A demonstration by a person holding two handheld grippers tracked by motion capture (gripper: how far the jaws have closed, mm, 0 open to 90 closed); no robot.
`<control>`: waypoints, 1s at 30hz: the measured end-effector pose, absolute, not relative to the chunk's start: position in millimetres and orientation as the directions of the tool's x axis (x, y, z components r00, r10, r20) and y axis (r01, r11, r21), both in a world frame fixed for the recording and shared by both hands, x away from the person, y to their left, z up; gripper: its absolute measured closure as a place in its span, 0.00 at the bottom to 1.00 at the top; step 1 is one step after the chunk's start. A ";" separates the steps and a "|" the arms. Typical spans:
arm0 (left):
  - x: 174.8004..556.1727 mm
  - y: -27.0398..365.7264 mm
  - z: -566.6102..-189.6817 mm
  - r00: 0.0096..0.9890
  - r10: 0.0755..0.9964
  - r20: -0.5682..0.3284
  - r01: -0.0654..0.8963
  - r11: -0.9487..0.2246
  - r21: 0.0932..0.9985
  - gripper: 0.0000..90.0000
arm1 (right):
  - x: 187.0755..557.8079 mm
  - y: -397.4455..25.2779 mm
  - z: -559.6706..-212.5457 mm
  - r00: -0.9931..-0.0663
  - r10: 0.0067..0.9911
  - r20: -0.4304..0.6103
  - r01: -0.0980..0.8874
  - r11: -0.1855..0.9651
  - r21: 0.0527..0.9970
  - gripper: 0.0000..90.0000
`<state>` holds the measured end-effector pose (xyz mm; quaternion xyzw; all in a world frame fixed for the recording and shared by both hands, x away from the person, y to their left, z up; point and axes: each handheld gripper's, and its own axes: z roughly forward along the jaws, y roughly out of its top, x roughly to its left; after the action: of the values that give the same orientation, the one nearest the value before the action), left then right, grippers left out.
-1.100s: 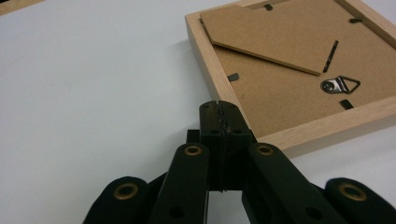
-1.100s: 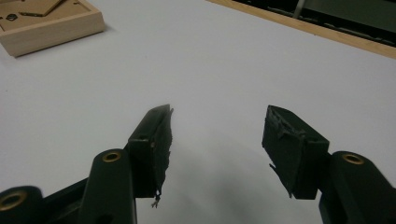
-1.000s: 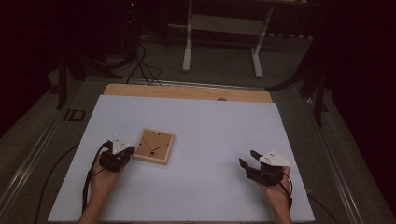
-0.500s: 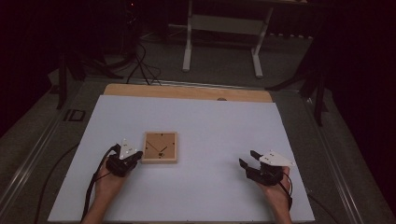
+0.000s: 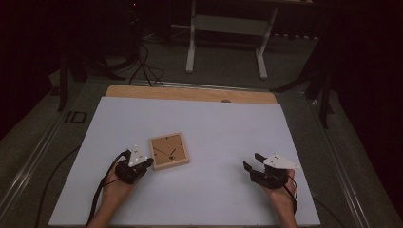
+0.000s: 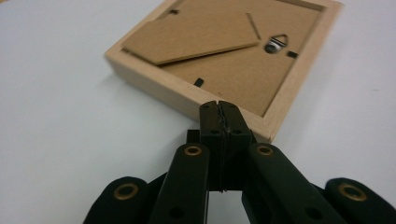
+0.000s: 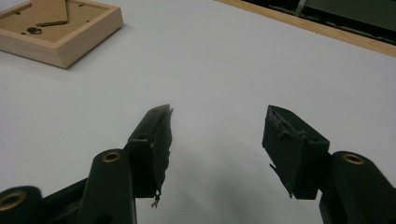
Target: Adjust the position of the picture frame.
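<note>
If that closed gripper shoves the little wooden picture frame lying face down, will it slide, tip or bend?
The picture frame lies flat on the smooth white table, so it would probably slide, not tip. Its square wooden rim looks stiff, so bending seems unlikely. The left gripper, jaws shut, sits at one edge near a corner, so a push there may also turn it. The thin cardboard stand looks flimsier.

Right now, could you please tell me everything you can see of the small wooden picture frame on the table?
The picture frame is small, square and of pale wood, lying flat and face down on the white table, so its brown cardboard back shows. That back carries a folded cardboard stand, a small metal hanging loop and dark retaining tabs. It sits left of centre, slightly turned. The left tool, jaws shut, meets its near edge.
</note>
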<state>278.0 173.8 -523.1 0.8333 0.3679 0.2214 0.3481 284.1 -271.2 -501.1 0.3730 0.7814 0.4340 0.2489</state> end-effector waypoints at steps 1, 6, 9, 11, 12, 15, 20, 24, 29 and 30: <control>276.9 167.0 -523.3 0.649 0.752 0.120 0.443 -0.501 0.743 0.99 | 284.0 -271.1 -501.1 -0.598 0.799 -0.065 0.367 0.345 0.864 0.46; 276.7 150.3 -523.4 0.679 0.723 0.128 0.417 -0.524 0.743 0.99 | 283.9 -270.6 -501.2 -0.598 0.799 -0.065 0.368 0.346 0.863 0.46; 276.1 141.8 -523.3 0.692 0.710 0.131 0.406 -0.533 0.742 0.99 | 284.0 -270.4 -501.2 -0.599 0.798 -0.065 0.367 0.346 0.863 0.46; 276.7 135.3 -523.0 0.704 0.698 0.134 0.398 -0.543 0.739 0.99 | 284.1 -270.5 -501.3 -0.599 0.798 -0.065 0.367 0.345 0.864 0.46; 277.7 131.6 -522.1 0.706 0.695 0.138 0.399 -0.551 0.733 0.99 | 284.2 -270.5 -501.3 -0.599 0.798 -0.064 0.367 0.345 0.864 0.46; 280.9 120.6 -520.2 0.718 0.681 0.143 0.388 -0.563 0.729 0.99 | 284.3 -270.6 -501.4 -0.600 0.797 -0.066 0.367 0.348 0.863 0.46; 288.3 100.3 -519.8 0.738 0.659 0.146 0.370 -0.576 0.729 0.99 | 284.1 -271.9 -501.0 -0.596 0.800 -0.061 0.369 0.341 0.864 0.46; 294.0 89.8 -520.6 0.741 0.658 0.133 0.370 -0.565 0.737 0.99 | 284.4 -272.8 -501.1 -0.597 0.800 -0.061 0.370 0.342 0.864 0.46; 299.7 78.3 -521.7 0.738 0.665 0.118 0.378 -0.551 0.744 0.99 | 284.4 -272.5 -501.3 -0.597 0.800 -0.061 0.369 0.342 0.864 0.46; 302.4 71.6 -521.8 0.739 0.662 0.124 0.374 -0.556 0.742 0.99 | 284.4 -272.3 -501.3 -0.597 0.800 -0.061 0.370 0.342 0.864 0.46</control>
<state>302.4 71.6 -521.8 0.8594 0.3016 0.1990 0.3617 284.4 -272.3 -501.3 0.3746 0.7808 0.4346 0.2474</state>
